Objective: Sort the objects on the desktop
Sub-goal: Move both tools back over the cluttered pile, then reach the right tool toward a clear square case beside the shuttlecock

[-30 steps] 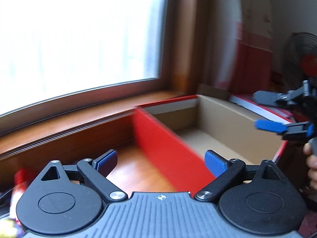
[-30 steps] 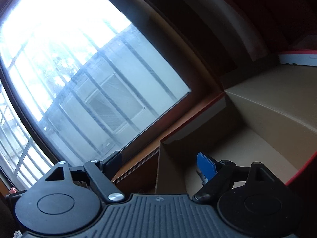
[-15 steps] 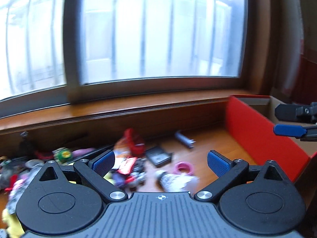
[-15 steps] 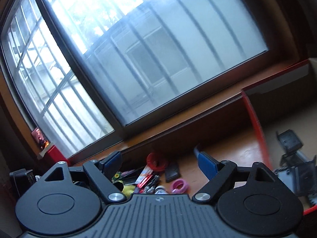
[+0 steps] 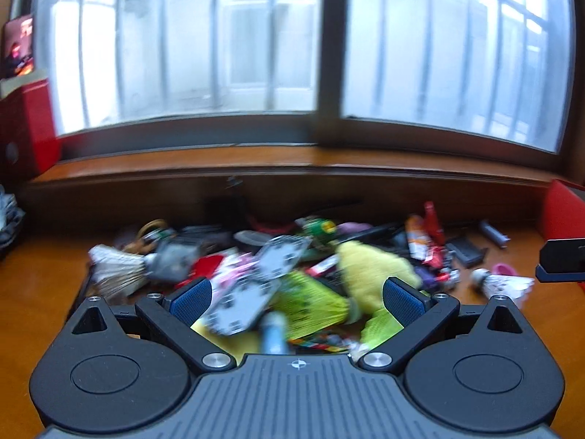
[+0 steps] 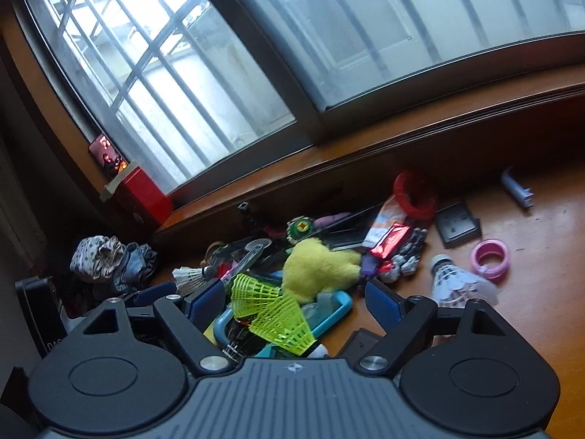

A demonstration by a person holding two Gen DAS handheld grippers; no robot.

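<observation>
A heap of small objects lies on the wooden desk (image 6: 541,292) below the window. In it are a yellow plush toy (image 6: 318,267) (image 5: 369,270), neon-green plastic shuttlecocks (image 6: 281,318) (image 5: 310,300), a white feather shuttlecock (image 5: 117,267), a second white shuttlecock (image 6: 457,281) (image 5: 504,283), a pink tape ring (image 6: 490,258) and a red ring (image 6: 416,194). My left gripper (image 5: 296,298) is open and empty above the heap. My right gripper (image 6: 296,301) is open and empty over the green shuttlecocks; its fingertips (image 5: 559,259) show at the right edge of the left wrist view.
A red cardboard box (image 5: 563,212) stands at the desk's right end. A black square plate (image 6: 457,225) and a grey clip (image 6: 517,186) lie to the right of the heap. Crumpled cloth (image 6: 109,259) lies at the left. A red box (image 6: 142,194) stands on the window sill.
Both grippers have swung left from the red cardboard box to the heap of objects. Both stay open and empty.
</observation>
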